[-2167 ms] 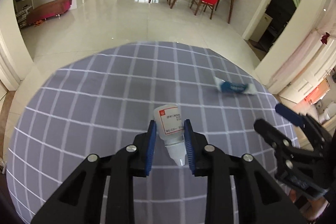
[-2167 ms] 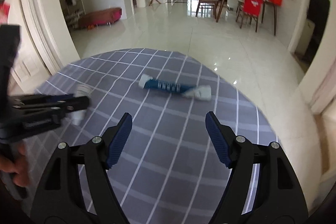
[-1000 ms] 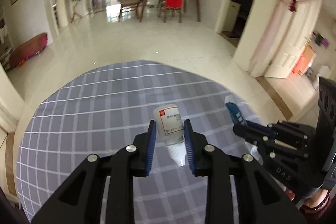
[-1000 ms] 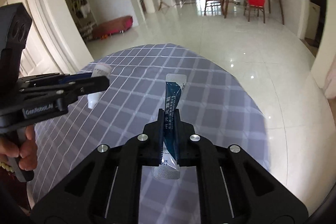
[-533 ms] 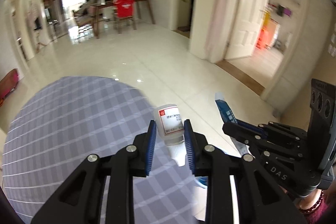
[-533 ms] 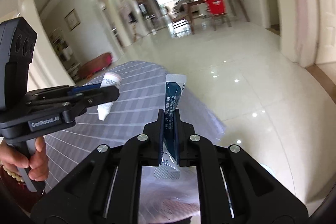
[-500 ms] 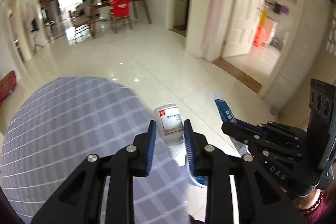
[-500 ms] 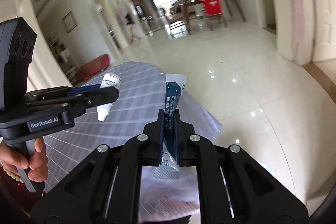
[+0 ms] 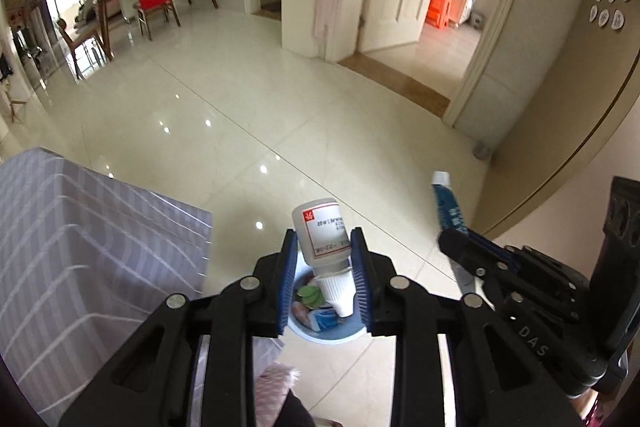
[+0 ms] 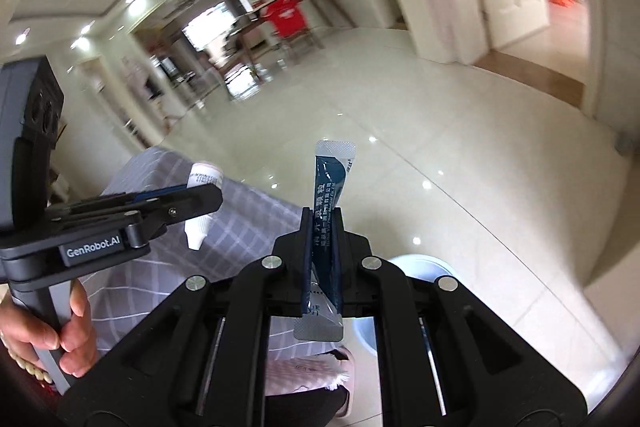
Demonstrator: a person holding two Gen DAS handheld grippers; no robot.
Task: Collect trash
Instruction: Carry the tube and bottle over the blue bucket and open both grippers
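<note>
My left gripper (image 9: 324, 243) is shut on a small white dropper bottle (image 9: 321, 229) with a red-marked label, nozzle toward the camera. Directly below it on the floor stands a pale blue trash bin (image 9: 332, 339) with scraps inside. My right gripper (image 10: 322, 223) is shut on a dark blue sachet (image 10: 331, 179) that stands upright between the pads. The bin (image 10: 422, 265) shows just right of that gripper, partly hidden by it. In the left wrist view the right gripper (image 9: 450, 241) with the sachet (image 9: 447, 205) hangs to the right. In the right wrist view the left gripper (image 10: 208, 195) carries the bottle (image 10: 205, 178) on the left.
The table with the grey checked cloth (image 9: 80, 227) lies to the left, its corner near the bin. A hand (image 10: 60, 327) holds the left gripper's handle. A pink slipper (image 10: 304, 373) is below. Glossy tiled floor (image 9: 280, 115) stretches to doorways and red chairs.
Both grippers have swung right, off the table and out over the floor, still holding the bottle and the sachet. The bin has come into view under them.
</note>
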